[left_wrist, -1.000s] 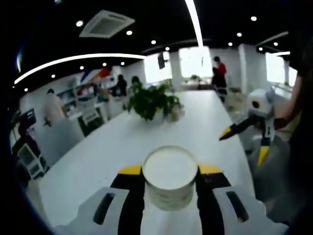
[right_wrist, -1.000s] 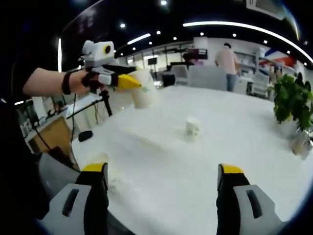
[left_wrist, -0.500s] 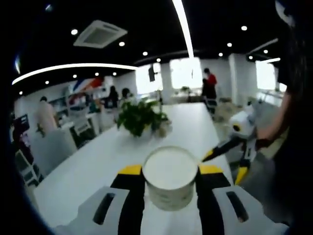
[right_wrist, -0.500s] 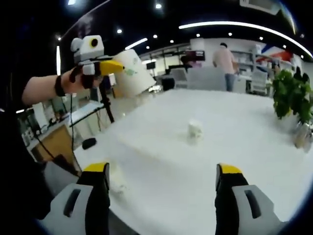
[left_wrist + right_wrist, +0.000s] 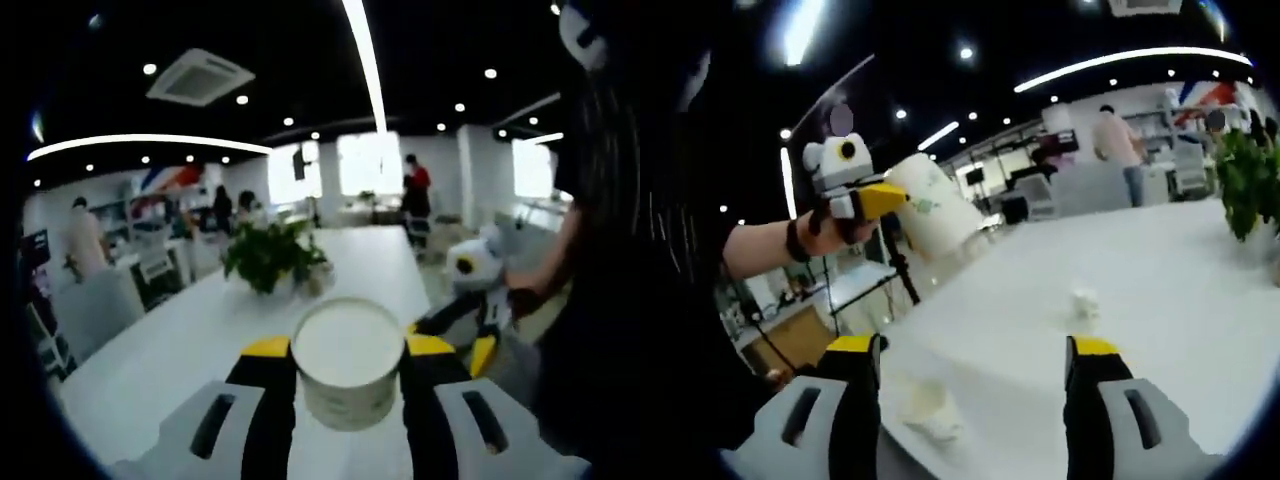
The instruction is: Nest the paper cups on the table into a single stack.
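A white paper cup (image 5: 347,362) sits between the jaws of my left gripper (image 5: 347,350), which is shut on it, its mouth facing the camera. In the right gripper view that same gripper (image 5: 862,196) is held up at the left in a person's hand, with the cup (image 5: 936,206) tilted and lifted off the white table (image 5: 1180,330). My right gripper (image 5: 975,350) is open with nothing between its jaws. Between and just below its jaws lies a blurred paper cup (image 5: 930,415). Another small cup (image 5: 1083,303) stands farther out on the table.
A potted plant (image 5: 268,262) stands mid-table; its leaves (image 5: 1250,175) show at the right edge of the right gripper view. The right gripper (image 5: 470,300) shows at the right of the left gripper view. Chairs, desks and people are beyond the table.
The left gripper has lifted its cup higher and tilted it. The right gripper has come lower and closer to the near cup, which now lies between its jaws.
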`<state>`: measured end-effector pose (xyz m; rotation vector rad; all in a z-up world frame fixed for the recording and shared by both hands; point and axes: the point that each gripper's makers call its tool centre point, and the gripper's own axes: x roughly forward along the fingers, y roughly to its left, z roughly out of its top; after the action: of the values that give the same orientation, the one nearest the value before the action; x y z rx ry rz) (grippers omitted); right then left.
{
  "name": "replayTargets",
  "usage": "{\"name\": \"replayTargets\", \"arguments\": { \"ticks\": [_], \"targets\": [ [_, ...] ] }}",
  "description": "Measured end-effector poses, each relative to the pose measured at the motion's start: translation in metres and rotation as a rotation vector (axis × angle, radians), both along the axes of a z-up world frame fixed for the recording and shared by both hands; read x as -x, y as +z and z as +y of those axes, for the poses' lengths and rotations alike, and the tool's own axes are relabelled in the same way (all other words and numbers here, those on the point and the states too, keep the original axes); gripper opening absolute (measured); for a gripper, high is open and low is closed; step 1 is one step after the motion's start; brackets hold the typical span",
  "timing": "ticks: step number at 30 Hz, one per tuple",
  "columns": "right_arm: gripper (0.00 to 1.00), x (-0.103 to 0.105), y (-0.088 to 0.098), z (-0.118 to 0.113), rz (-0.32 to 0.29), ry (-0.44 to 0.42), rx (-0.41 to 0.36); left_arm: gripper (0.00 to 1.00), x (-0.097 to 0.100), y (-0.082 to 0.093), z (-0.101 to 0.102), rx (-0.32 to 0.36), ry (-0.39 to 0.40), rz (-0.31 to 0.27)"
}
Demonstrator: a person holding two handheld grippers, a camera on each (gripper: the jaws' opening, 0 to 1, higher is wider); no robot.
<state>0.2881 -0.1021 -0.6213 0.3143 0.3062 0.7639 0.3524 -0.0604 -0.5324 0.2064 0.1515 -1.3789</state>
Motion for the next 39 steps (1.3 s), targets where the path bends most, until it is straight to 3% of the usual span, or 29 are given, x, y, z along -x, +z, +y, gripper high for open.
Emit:
{"name": "replayTargets", "arguments": {
  "ticks": [4, 11, 22, 27, 33, 39],
  "targets": [
    [0.55, -0.001, 0.01, 0.012, -0.018, 0.036, -0.022, 0.4, 0.003, 0.004, -0.002, 0.013, -0.006, 0.01],
    [0.55, -0.003, 0.033, 0.037, -0.057, 0.097, -0.091, 0.4, 0.007, 0.008, -0.003, 0.026, -0.013, 0.008],
    [0.5, -0.014, 0.059, 0.052, -0.079, 0.13, -0.207, 0.39, 0.009, 0.016, 0.002, 0.071, -0.008, 0.058],
    [0.44, -0.013, 0.067, 0.053, -0.098, 0.134, -0.248, 0.39, 0.015, 0.016, 0.001, 0.081, -0.022, 0.079],
    [0.43, -0.01, 0.073, 0.049, -0.095, 0.143, -0.295, 0.4, 0.017, 0.014, 0.005, 0.096, -0.021, 0.103],
    [0.36, -0.009, 0.083, 0.043, -0.098, 0.152, -0.354, 0.4, 0.02, 0.012, 0.009, 0.121, -0.026, 0.156]
  ]
}}
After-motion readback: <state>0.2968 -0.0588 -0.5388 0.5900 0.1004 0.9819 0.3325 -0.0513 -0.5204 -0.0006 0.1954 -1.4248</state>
